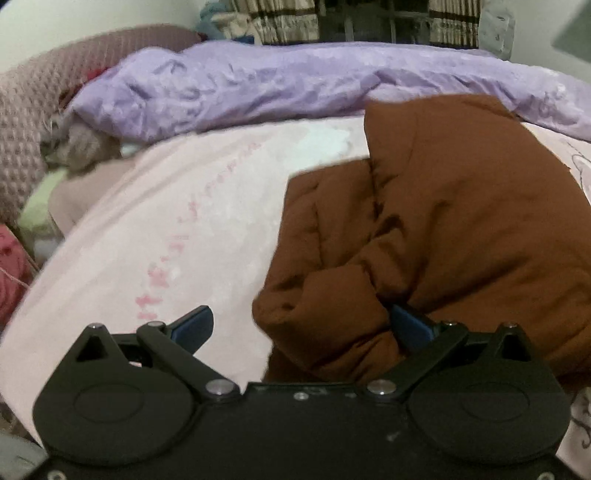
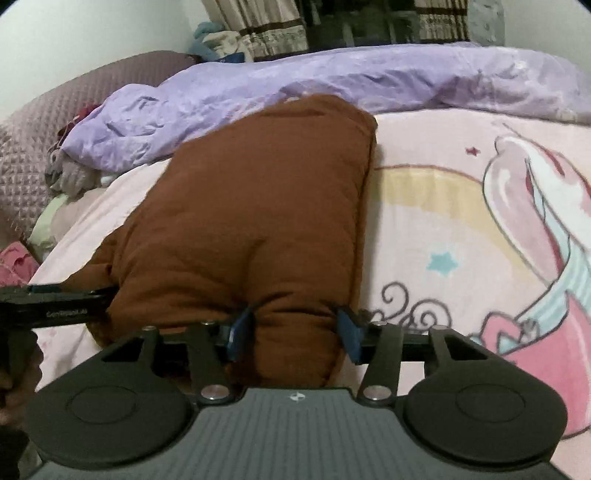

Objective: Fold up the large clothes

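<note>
A brown padded garment [image 1: 443, 221] lies bunched on the pink bed sheet [image 1: 166, 229]. In the left wrist view my left gripper [image 1: 303, 328] is wide open, with the garment's near left corner between its blue fingers [image 1: 194, 326]; the right finger is partly buried in a fold. In the right wrist view the garment [image 2: 258, 206] runs away from me, and my right gripper [image 2: 291, 332] has its blue fingers [image 2: 349, 332] on both sides of a thick roll of its near edge, pressing it. The left gripper's body [image 2: 55, 302] shows at the left.
A crumpled lilac duvet [image 1: 295, 81] lies along the far side of the bed. A mauve quilted headboard [image 1: 33, 122] stands at the left, with a grey plush item [image 1: 81, 144] beside it. Curtains [image 2: 258, 29] hang behind. A unicorn print [image 2: 535, 229] covers the sheet at the right.
</note>
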`<action>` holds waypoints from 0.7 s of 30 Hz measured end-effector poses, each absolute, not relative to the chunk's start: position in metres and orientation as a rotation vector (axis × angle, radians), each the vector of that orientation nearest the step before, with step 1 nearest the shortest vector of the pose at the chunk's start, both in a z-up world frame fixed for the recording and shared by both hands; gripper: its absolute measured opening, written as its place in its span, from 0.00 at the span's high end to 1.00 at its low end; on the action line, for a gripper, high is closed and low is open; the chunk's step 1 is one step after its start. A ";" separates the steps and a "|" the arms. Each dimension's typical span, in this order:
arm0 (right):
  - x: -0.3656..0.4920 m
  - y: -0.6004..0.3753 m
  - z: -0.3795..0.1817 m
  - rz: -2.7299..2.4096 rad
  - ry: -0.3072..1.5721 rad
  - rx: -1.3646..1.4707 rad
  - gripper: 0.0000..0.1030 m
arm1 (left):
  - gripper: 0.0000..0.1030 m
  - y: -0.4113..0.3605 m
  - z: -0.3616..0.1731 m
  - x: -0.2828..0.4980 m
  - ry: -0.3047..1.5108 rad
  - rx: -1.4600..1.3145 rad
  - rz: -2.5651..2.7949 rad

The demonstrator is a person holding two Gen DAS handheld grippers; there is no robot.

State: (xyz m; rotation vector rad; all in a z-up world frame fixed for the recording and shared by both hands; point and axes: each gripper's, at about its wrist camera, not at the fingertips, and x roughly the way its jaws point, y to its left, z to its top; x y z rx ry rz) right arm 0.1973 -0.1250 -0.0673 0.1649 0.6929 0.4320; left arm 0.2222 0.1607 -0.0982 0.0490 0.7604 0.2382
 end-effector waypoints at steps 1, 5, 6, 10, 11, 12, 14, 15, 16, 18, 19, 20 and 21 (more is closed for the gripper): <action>0.196 -0.126 -0.063 0.437 0.687 0.168 0.53 | 0.00 0.159 -0.092 0.223 0.754 0.071 0.236; 0.198 -0.125 -0.041 0.429 0.609 0.167 0.62 | 0.00 0.165 -0.063 0.228 0.678 0.077 0.240; 0.200 -0.123 -0.036 0.413 0.587 0.163 0.62 | 0.00 0.167 -0.058 0.233 0.665 0.070 0.247; 0.220 -0.108 -0.033 0.405 0.578 0.145 0.62 | 0.00 0.164 -0.072 0.263 0.730 0.113 0.250; 0.231 -0.102 -0.042 0.396 0.624 0.135 0.62 | 0.00 0.160 -0.085 0.270 0.778 0.152 0.247; 0.238 -0.099 -0.052 0.393 0.655 0.141 0.62 | 0.00 0.156 -0.095 0.274 0.795 0.178 0.240; 0.240 -0.096 -0.064 0.379 0.666 0.168 0.62 | 0.00 0.155 -0.102 0.267 0.770 0.178 0.221; 0.236 -0.095 -0.062 0.376 0.652 0.152 0.62 | 0.00 0.157 -0.098 0.268 0.764 0.167 0.213; 0.234 -0.094 -0.056 0.376 0.647 0.139 0.61 | 0.00 0.161 -0.091 0.270 0.758 0.155 0.204; 0.233 -0.097 -0.038 0.395 0.608 0.147 0.63 | 0.00 0.168 -0.075 0.273 0.718 0.147 0.224; 0.233 -0.098 -0.031 0.403 0.580 0.153 0.63 | 0.00 0.172 -0.066 0.277 0.686 0.139 0.244; 0.235 -0.100 -0.025 0.404 0.558 0.157 0.63 | 0.00 0.175 -0.061 0.282 0.667 0.126 0.250; 0.240 -0.099 -0.021 0.395 0.539 0.155 0.63 | 0.00 0.177 -0.057 0.288 0.659 0.107 0.247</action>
